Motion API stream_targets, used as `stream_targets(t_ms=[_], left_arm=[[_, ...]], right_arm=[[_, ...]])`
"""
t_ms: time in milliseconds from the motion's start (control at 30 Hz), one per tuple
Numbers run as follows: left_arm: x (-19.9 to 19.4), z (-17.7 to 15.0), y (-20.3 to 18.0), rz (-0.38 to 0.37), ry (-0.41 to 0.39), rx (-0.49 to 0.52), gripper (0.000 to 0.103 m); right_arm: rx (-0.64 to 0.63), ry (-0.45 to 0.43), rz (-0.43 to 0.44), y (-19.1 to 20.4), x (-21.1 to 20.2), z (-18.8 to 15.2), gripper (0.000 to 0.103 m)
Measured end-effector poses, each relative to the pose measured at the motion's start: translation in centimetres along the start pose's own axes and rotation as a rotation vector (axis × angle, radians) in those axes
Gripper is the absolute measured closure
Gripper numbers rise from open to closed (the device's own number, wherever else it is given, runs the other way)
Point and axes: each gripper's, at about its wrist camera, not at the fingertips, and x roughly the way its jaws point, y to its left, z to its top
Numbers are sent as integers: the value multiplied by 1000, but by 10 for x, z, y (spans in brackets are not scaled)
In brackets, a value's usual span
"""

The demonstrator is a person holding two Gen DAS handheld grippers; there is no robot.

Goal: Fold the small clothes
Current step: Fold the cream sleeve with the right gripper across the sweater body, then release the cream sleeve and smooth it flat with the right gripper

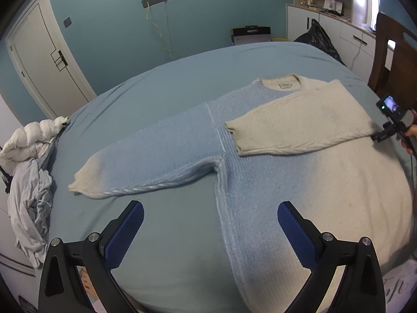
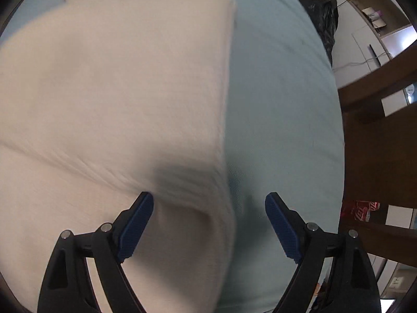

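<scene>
A knit sweater (image 1: 273,182), pale blue fading to cream, lies flat on the blue bed. Its cream sleeve (image 1: 294,125) is folded across the chest. Its blue sleeve (image 1: 156,156) stretches out to the left. My left gripper (image 1: 210,215) is open and empty, hovering above the sweater's left side seam. My right gripper (image 2: 209,206) is open and empty, low over the sweater's cream edge (image 2: 130,91) by the folded sleeve's armpit; this view is blurred. The right gripper also shows in the left wrist view (image 1: 383,134) at the sweater's right edge.
The bed's blue sheet (image 1: 166,234) surrounds the sweater. A heap of white and grey clothes (image 1: 31,177) lies at the bed's left edge. A brown wooden chair (image 2: 378,135) stands close on the right. A black bag (image 1: 320,39) and white cabinets are behind the bed.
</scene>
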Motion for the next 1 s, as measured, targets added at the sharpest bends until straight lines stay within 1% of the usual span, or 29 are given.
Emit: stream_targets(t_ms=[33, 67, 100, 133, 200, 233, 267, 333, 367, 400, 433, 467, 500, 533, 567, 600, 700, 767, 800, 867, 900, 933, 967, 1000], left_arm=[[3, 0, -2, 2, 10, -2, 0], [5, 0, -2, 3, 17, -5, 0], [7, 0, -3, 0, 23, -7, 0], [8, 1, -3, -5, 26, -8, 0], [8, 1, -5, -9, 26, -5, 0], [8, 1, -5, -9, 24, -2, 0], [8, 1, -5, -9, 22, 1, 0], [9, 1, -5, -13, 26, -1, 0], [9, 0, -4, -19, 29, -4, 0], [8, -1, -3, -25, 29, -7, 0], [8, -2, -1, -27, 28, -8, 0], [7, -2, -1, -27, 25, -7, 0], [6, -2, -1, -26, 21, -8, 0], [5, -2, 0, -26, 18, -9, 0], [6, -2, 0, -29, 18, -12, 0], [6, -2, 1, -34, 19, -16, 0], [7, -2, 2, -41, 26, -25, 0], [6, -2, 2, -45, 26, -27, 0], [6, -2, 1, -44, 25, -25, 0], [5, -3, 1, -39, 23, -19, 0], [5, -3, 1, -37, 21, -15, 0], [6, -3, 0, -35, 21, -13, 0], [7, -3, 0, -33, 21, -11, 0], [8, -3, 1, -32, 23, -9, 0]], right_arm=[[13, 0, 24, -7, 9, -2, 17], [53, -20, 70, -19, 12, -4, 17], [152, -39, 131, -40, 15, -1, 17], [237, -49, 158, -58, 18, 2, 17], [396, -65, 201, -97, 24, 3, 17], [466, -87, 213, -117, 25, 1, 17], [520, -109, 196, -134, 27, -3, 17], [549, -97, 200, -146, 37, -8, 15], [541, -74, 221, -148, 45, -9, 11], [515, 6, 270, -148, 62, -10, 1], [506, 44, 303, -150, 69, -12, 1], [508, 34, 322, -156, 67, -13, 1], [519, 62, 350, -166, 61, -12, 1], [537, 86, 358, -173, 56, -11, 1], [562, 77, 339, -182, 42, -8, 1], [569, 30, 318, -189, 24, -10, 1], [536, -139, 292, -190, -26, 9, 1], [501, -202, 312, -178, -46, 33, 1], [497, -227, 312, -169, -48, 40, 1], [516, -260, 285, -159, -42, 52, 1], [527, -263, 274, -153, -33, 47, 1], [545, -263, 276, -149, -20, 51, 1], [557, -256, 293, -133, -10, 40, 1], [572, -211, 320, -120, 7, 37, 1]])
